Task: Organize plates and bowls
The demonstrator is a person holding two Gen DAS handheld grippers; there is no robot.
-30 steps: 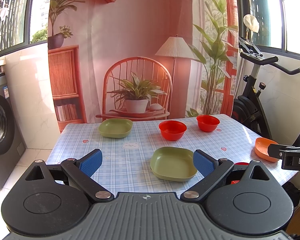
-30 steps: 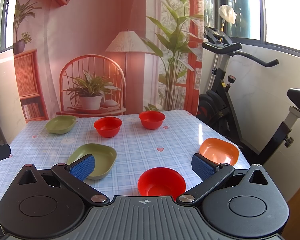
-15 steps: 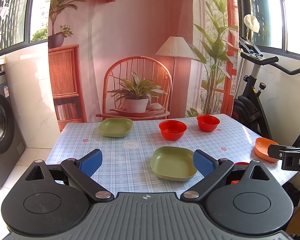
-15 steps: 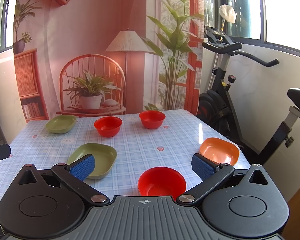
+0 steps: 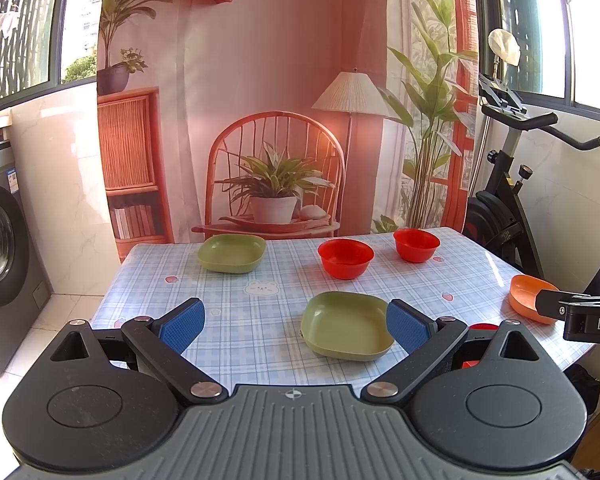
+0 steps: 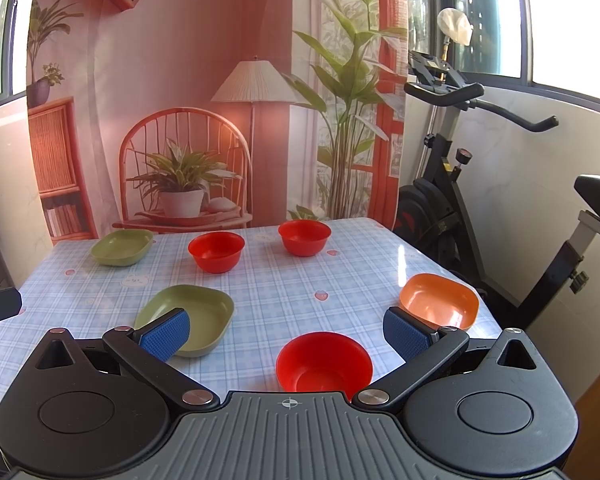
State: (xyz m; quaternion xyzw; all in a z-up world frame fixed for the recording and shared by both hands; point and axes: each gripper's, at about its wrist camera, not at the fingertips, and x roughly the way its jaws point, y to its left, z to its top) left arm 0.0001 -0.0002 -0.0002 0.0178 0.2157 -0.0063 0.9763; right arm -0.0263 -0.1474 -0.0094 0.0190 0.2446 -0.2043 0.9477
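On the checked table point(image 6: 284, 280), from the left, we see two green plates point(image 6: 122, 246) point(image 6: 204, 312), three red bowls point(image 6: 324, 360) and an orange plate point(image 6: 440, 300). Our left gripper point(image 5: 296, 322) and right gripper point(image 6: 286, 330) both gape wide, holding nothing.

3 red bowls point(image 6: 324, 362), 2 green plates point(image 6: 188, 320), 1 orange plate point(image 6: 440, 300).

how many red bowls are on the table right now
3. One red bowl sits nearest, just ahead of the right gripper; a second stands at the far middle; a third is beside it, further right. None looks hidden.
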